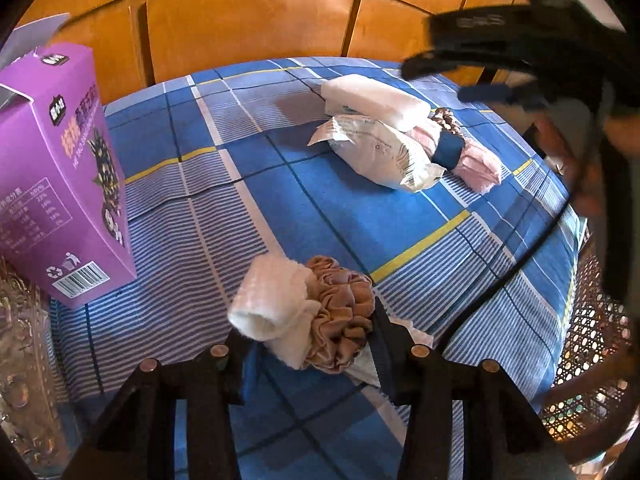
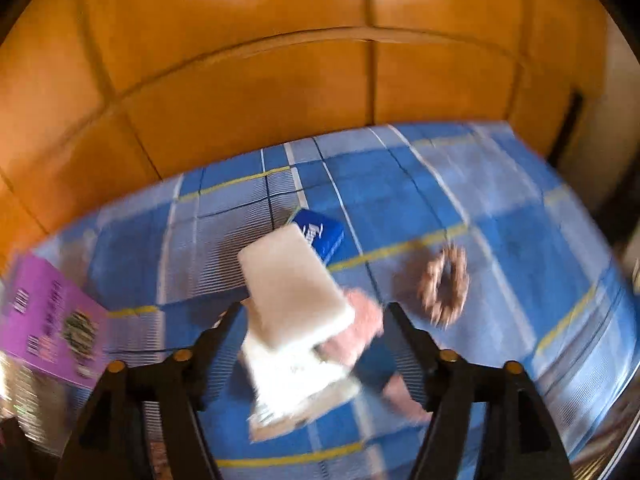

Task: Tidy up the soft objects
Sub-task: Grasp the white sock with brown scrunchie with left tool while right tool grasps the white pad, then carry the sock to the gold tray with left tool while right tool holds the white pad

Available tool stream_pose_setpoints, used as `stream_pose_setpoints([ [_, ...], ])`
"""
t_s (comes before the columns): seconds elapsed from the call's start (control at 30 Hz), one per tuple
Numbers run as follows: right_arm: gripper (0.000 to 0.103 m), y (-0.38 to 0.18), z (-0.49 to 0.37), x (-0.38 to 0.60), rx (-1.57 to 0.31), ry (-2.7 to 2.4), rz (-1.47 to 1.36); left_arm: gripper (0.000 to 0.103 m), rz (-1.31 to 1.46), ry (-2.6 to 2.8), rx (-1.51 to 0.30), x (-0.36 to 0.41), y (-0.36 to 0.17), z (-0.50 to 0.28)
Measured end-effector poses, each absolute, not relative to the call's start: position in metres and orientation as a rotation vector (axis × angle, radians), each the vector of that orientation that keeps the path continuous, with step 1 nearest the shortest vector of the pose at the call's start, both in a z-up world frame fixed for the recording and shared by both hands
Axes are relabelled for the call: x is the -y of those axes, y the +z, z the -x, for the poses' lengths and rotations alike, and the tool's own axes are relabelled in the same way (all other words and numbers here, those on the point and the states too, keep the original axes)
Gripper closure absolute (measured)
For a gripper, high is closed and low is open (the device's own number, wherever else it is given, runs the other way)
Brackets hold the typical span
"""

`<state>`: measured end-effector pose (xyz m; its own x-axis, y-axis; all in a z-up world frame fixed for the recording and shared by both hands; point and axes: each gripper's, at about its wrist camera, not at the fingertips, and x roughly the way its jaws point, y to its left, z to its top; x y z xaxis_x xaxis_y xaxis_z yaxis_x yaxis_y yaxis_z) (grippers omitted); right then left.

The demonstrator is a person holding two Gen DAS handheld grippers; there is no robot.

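The left gripper [image 1: 308, 336] is squeezed on a soft bundle: a white sock [image 1: 272, 304] and a brown scrunchie [image 1: 344, 316]. It sits low over the blue checked cloth [image 1: 320, 208]. The right gripper [image 2: 316, 320] is wide open over a white tissue pack [image 2: 296, 284] and a pink roll [image 2: 364, 324]. A purple box [image 1: 60, 184] stands on the left.
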<state>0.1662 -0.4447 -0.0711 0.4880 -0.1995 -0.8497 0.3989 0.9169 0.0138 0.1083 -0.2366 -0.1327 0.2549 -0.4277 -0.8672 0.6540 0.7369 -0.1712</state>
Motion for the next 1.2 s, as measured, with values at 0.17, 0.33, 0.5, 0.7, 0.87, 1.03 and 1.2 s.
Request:
stream_pose_setpoints([
  [0.17,0.026,-0.093,-0.206,0.437,-1.138,-0.283,-0.074,0.056,-0.217,-0.745,-1.083,0.234,-0.134,-0.110],
  [0.33,0.026,-0.114,-0.222,0.442,-1.214,-0.295,-0.055,0.056,-0.214,-0.743,-1.077,0.235,-0.135,-0.111],
  [0.5,0.046,-0.111,-0.212,0.448,-1.179,-0.301,-0.139,0.056,-0.213,-0.742,-1.069,0.233,-0.135,-0.110],
  [0.7,0.044,-0.078,-0.172,0.442,-1.018,-0.285,-0.319,0.057,-0.220,-0.743,-1.082,0.235,-0.133,-0.113],
  [0.87,0.044,-0.089,-0.148,0.443,-1.042,-0.368,-0.381,0.060,-0.271,-0.721,-1.094,0.246,-0.127,-0.118],
  [1.03,0.044,-0.087,-0.139,0.460,-0.998,-0.428,-0.448,0.060,-0.276,-0.692,-1.056,0.257,-0.104,-0.136],
  [1.2,0.044,-0.085,-0.141,0.461,-0.983,-0.420,-0.440,0.060,-0.269,-0.678,-0.997,0.273,-0.067,-0.169],
])
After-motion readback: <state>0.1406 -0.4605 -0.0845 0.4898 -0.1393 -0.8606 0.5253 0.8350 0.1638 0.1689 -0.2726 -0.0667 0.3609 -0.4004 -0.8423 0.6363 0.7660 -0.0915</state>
